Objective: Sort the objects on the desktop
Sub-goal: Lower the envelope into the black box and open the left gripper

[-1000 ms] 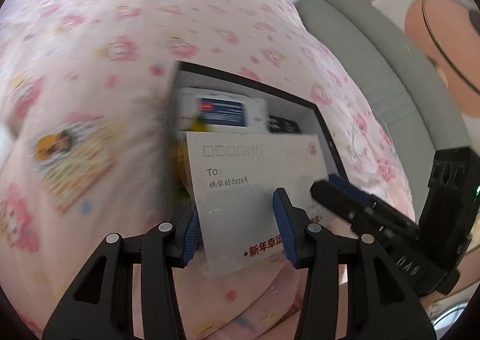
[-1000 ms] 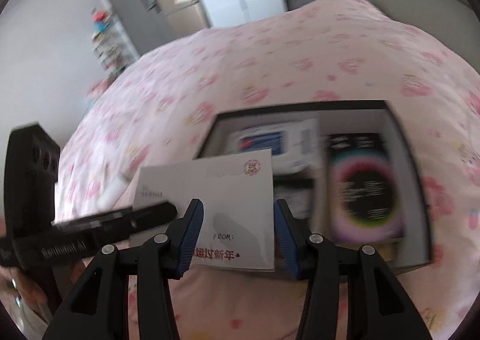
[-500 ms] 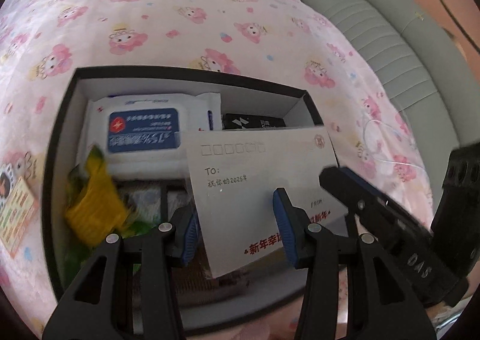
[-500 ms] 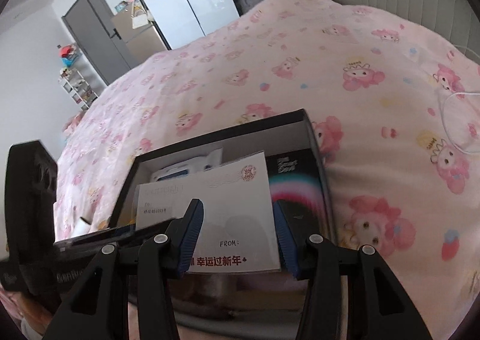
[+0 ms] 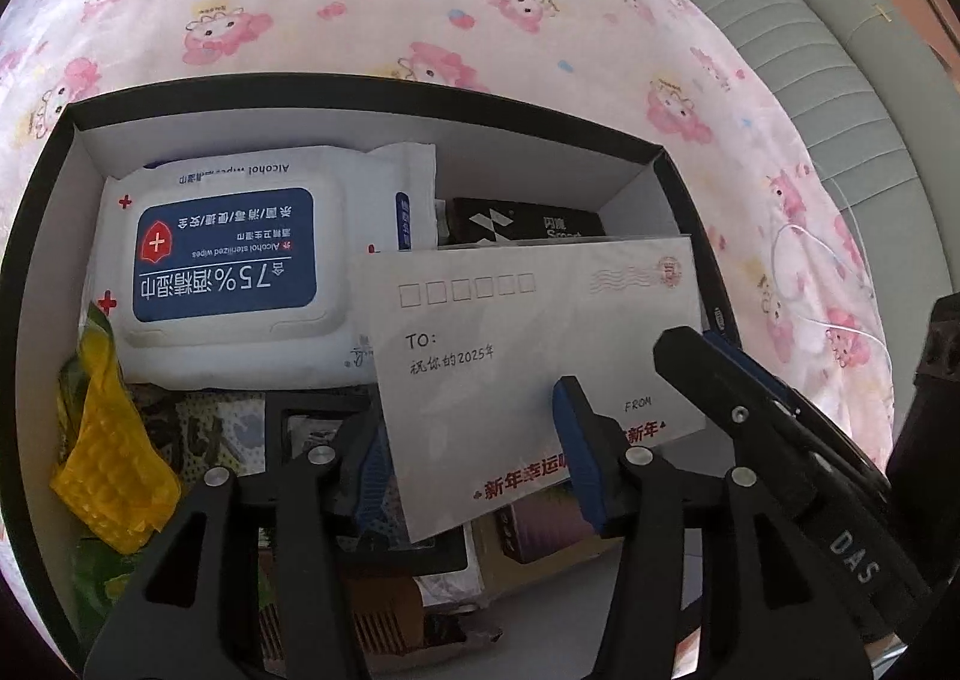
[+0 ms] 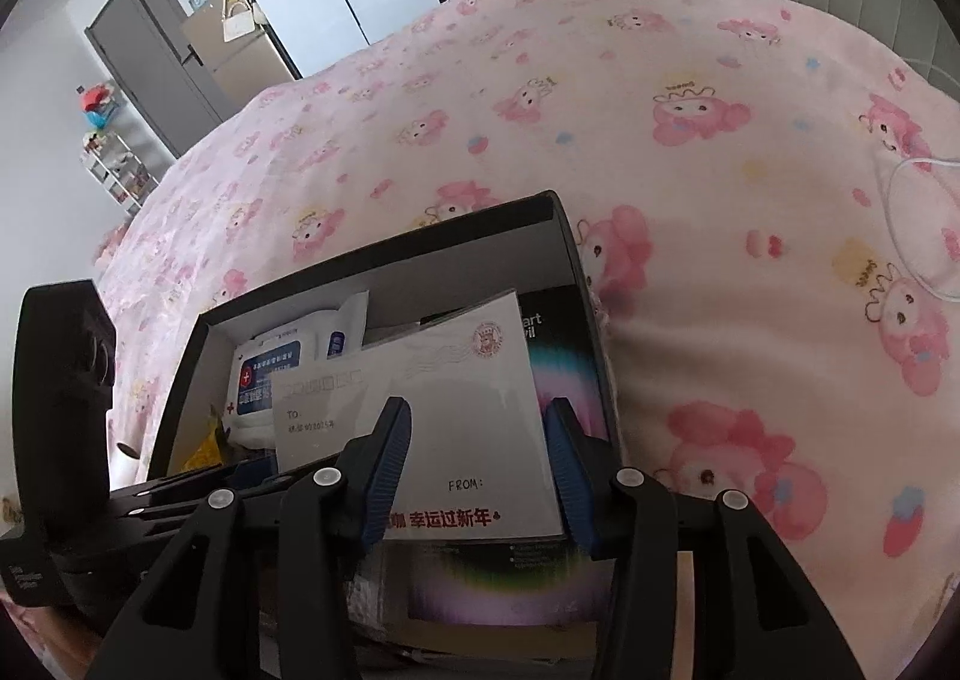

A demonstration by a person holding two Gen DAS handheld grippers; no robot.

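A grey-white envelope (image 5: 528, 356) marked "TO:" and "FROM" hangs over an open black box (image 5: 372, 92) on a pink patterned bedsheet. My left gripper (image 5: 474, 458) and my right gripper (image 6: 474, 464) both sit at the envelope's near edge, jaws spread wide on either side of it. Which of them holds it cannot be told. The envelope also shows in the right wrist view (image 6: 432, 404), with the box (image 6: 384, 254) under it. The right gripper's fingers (image 5: 750, 410) reach in from the right in the left wrist view.
The box holds a white pack of alcohol wipes (image 5: 240, 260), a yellow wrapper (image 5: 108, 464), a black carton (image 5: 528, 224) and a black box with a rainbow ring (image 6: 564, 374). A grey padded headboard (image 5: 840, 50) runs along the right. A white cable (image 6: 918, 224) lies on the sheet.
Both grippers have carried the envelope forward from the box's near edge to above its inside. The box now fills the left wrist view.
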